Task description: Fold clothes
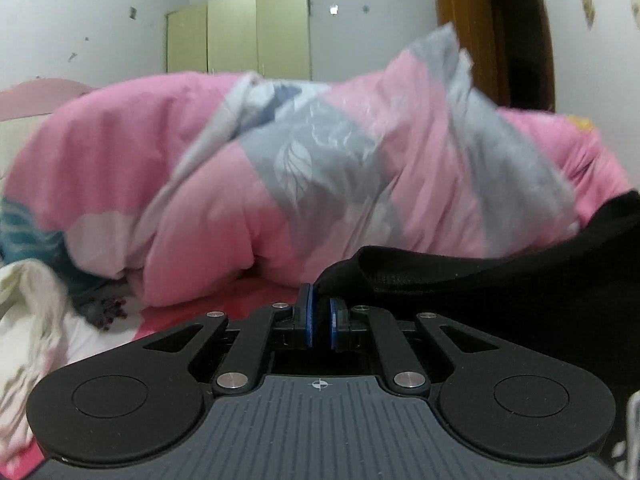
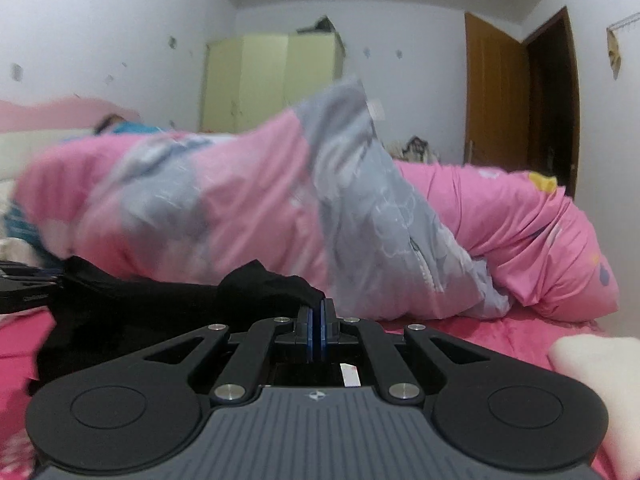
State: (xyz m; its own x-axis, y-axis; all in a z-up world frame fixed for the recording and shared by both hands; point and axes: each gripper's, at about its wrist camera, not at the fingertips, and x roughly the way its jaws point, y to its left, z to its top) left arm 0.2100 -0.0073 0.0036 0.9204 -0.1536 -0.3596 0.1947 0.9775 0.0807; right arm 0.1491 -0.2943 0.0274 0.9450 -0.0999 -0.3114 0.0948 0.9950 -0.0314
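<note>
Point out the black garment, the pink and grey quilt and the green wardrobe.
black garment (image 1: 460, 280), left wrist view, on its ribbed edge.
pink and grey quilt (image 2: 248, 208), right wrist view, on a pink patch.
green wardrobe (image 1: 240, 36), left wrist view, on its middle door.

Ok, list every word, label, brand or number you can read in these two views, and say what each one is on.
No readable text in either view.
Left gripper body: only a crosshair mark, no letters.
Right gripper body: a small emblem, too small to read.
Black part at the left edge of the right wrist view: faint pale lettering, too blurred to read.
</note>
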